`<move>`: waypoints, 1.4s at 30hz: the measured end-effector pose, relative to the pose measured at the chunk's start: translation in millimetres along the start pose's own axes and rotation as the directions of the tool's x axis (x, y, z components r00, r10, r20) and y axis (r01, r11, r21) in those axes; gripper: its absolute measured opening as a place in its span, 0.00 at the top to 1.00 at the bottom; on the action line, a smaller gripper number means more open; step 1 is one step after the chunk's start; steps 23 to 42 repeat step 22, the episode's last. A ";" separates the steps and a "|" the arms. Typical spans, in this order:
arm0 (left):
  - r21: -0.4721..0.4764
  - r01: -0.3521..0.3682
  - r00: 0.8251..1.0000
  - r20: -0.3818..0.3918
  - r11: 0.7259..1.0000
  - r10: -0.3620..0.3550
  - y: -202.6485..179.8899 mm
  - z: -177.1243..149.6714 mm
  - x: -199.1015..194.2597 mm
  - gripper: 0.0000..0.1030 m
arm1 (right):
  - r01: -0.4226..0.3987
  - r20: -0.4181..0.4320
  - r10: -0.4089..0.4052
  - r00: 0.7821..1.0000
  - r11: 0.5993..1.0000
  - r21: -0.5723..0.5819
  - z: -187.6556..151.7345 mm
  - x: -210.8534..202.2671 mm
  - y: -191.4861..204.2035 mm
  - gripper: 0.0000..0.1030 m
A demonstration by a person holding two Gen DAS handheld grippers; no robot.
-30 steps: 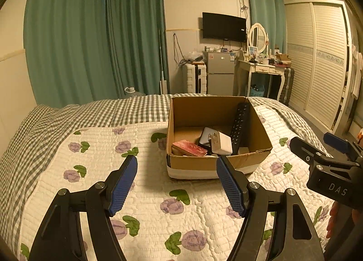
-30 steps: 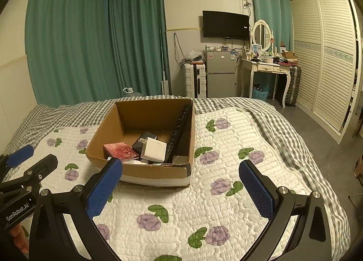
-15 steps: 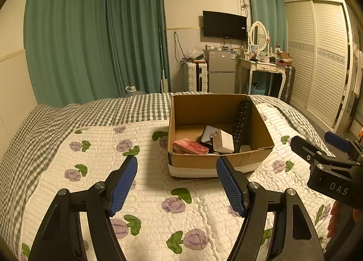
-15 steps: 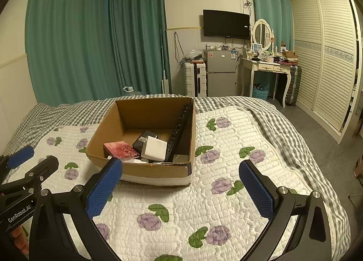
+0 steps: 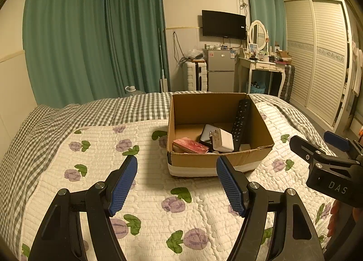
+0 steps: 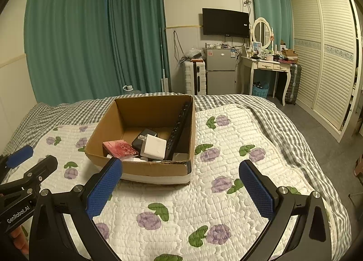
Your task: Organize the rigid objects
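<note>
Since a second ago we have drawn back a little and risen — the cardboard box sits slightly farther off in both views, its contents unshifted. Our left gripper and right gripper hover over the quilt, jaws spread wide, nothing between them. Inside the box lie a red booklet, a white charger on a dark device, and a black remote leaning on the right wall. Nothing rigid shows loose on the quilt — this fits everything already gathered, or items waiting to be sorted out.
</note>
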State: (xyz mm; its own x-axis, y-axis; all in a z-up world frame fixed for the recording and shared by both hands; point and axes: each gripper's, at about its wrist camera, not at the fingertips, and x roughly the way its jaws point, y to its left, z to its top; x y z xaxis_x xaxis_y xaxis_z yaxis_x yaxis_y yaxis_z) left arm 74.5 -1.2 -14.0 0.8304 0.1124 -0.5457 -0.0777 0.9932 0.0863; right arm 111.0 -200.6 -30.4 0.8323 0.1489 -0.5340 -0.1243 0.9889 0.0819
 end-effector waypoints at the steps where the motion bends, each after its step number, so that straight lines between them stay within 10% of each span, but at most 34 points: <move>1: 0.001 -0.001 1.000 0.000 1.000 0.001 -0.3 0.0 -0.4 0.27 | 0.000 0.001 0.000 1.000 1.000 0.000 0.2 0.0 -0.1 0.00; 42: 0.007 -0.006 1.000 -0.005 1.000 0.006 -0.7 -4.3 2.7 0.27 | 0.001 -0.007 -0.001 1.000 1.000 0.003 -2.8 2.3 -1.3 0.00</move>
